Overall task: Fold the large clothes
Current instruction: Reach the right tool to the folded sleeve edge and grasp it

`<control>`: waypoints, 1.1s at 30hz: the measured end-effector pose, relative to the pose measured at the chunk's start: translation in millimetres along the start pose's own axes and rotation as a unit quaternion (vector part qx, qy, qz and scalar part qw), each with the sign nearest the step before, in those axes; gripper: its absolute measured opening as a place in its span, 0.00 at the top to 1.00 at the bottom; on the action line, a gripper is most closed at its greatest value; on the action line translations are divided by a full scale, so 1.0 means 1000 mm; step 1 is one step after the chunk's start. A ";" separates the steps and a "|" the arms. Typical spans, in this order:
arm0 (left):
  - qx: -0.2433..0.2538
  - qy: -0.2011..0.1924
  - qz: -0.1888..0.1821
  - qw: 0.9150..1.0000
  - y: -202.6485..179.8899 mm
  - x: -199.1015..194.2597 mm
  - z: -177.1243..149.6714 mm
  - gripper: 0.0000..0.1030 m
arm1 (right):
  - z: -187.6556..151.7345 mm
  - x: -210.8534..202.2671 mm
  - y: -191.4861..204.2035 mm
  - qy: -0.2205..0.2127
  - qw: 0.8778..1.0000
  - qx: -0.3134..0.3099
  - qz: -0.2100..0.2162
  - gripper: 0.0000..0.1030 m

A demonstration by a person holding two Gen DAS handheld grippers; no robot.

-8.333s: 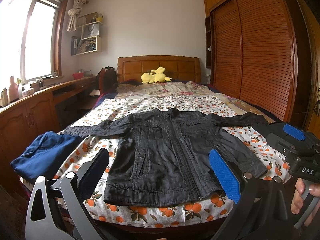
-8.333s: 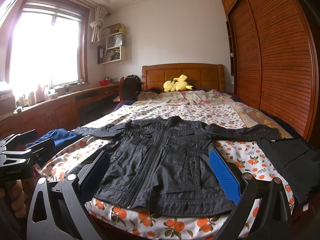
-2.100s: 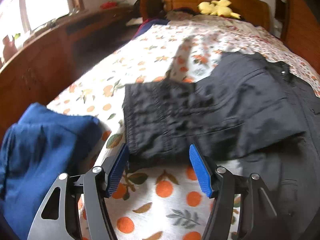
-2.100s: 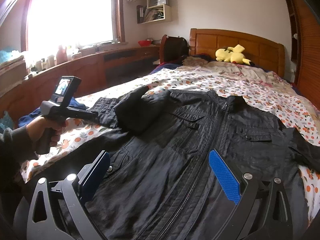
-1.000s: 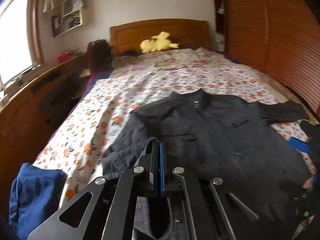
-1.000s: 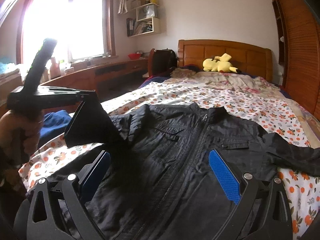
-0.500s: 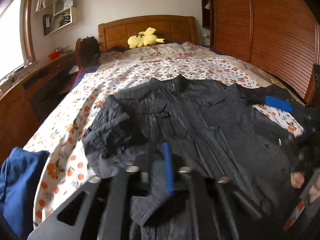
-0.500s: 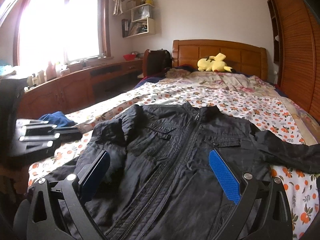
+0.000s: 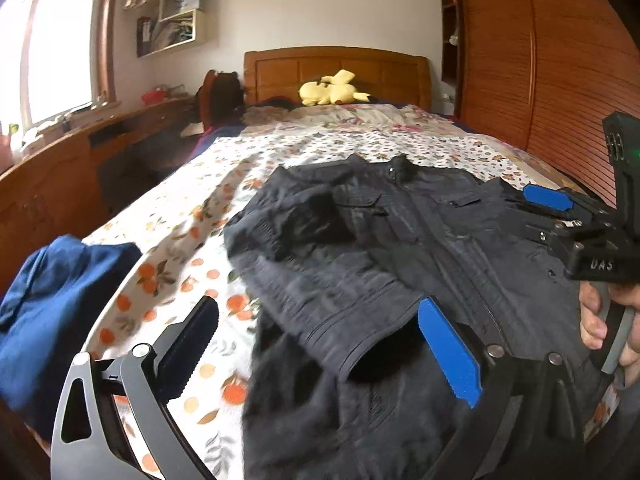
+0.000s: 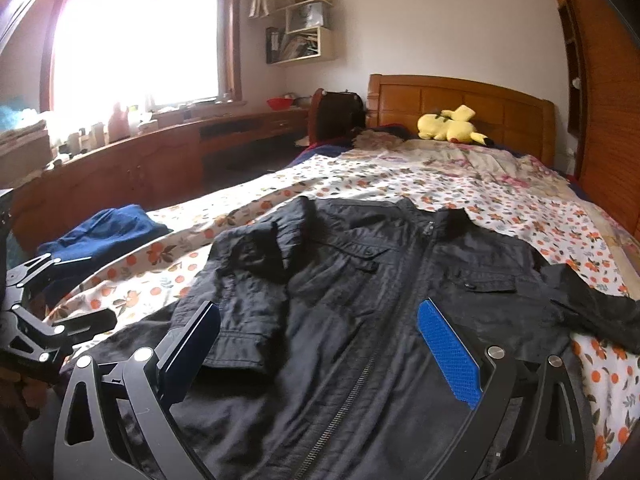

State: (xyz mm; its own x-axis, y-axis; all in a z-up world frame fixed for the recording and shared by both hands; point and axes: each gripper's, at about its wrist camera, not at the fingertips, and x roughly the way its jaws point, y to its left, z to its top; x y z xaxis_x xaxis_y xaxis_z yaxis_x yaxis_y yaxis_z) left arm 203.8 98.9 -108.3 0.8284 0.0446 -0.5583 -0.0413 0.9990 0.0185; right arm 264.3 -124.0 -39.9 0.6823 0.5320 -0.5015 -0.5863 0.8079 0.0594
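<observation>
A black zip jacket [image 9: 420,232] lies face up on the floral bed sheet [image 9: 224,176]. Its left sleeve [image 9: 320,280] is folded down over the front, the cuff [image 9: 372,356] resting loose on the body. My left gripper [image 9: 320,332] hovers just above that cuff. Its jaws are opening; the cuff lies between them, untouched by the pads. In the right wrist view, the right gripper [image 10: 320,320] stands open over the jacket [image 10: 380,280] near the zip, gripping nothing. The other sleeve [image 10: 592,308] still stretches out to the right.
A folded blue garment [image 9: 48,300] sits at the bed's near left corner. A yellow plush toy [image 9: 332,90] lies by the wooden headboard. A wooden counter [image 10: 140,168] runs along the left under the window, and a slatted wardrobe [image 9: 540,80] lines the right.
A second ago the left gripper was shut on the sleeve cuff and held it up. It has since dropped lower over the jacket, opened, and the sleeve lies released on the front.
</observation>
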 end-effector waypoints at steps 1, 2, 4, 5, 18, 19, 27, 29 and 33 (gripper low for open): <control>-0.003 -0.001 0.001 1.000 0.005 -0.003 -0.004 0.02 | -0.001 0.002 0.003 0.002 1.000 -0.001 0.003 0.07; -0.006 -0.002 0.002 1.000 0.009 -0.007 -0.008 0.02 | -0.002 0.005 0.007 0.004 1.000 -0.002 0.006 0.07; -0.010 -0.002 0.003 1.000 0.018 -0.012 -0.016 0.02 | -0.004 0.009 0.015 0.009 1.000 -0.005 0.011 0.10; -0.011 -0.001 0.002 1.000 0.022 -0.015 -0.020 0.02 | -0.006 0.014 0.020 0.015 1.000 -0.009 0.015 0.11; -0.025 -0.005 -0.002 1.000 0.065 -0.045 -0.051 0.02 | -0.021 0.045 0.083 0.074 0.994 -0.077 0.026 0.23; -0.027 -0.005 -0.001 1.000 0.069 -0.047 -0.053 0.02 | -0.019 0.045 0.085 0.074 0.994 -0.076 0.027 0.23; -0.036 -0.007 0.011 0.999 0.095 -0.060 -0.065 0.02 | -0.018 0.069 0.125 0.112 0.987 -0.103 0.052 0.23; -0.038 -0.007 0.013 0.999 0.101 -0.063 -0.068 0.02 | -0.022 0.079 0.135 0.128 0.984 -0.112 0.060 0.23; -0.040 -0.007 0.017 0.999 0.109 -0.069 -0.071 0.02 | -0.032 0.098 0.146 0.164 0.976 -0.130 0.063 0.29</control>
State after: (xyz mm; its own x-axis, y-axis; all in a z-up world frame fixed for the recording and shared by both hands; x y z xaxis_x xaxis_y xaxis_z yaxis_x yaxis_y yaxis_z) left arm 102.5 204.4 -127.0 0.8339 0.0787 -0.5464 -0.1128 0.9932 -0.0292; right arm 231.4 37.6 -108.3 0.4462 0.4781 -0.7565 -0.7762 0.6275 -0.0613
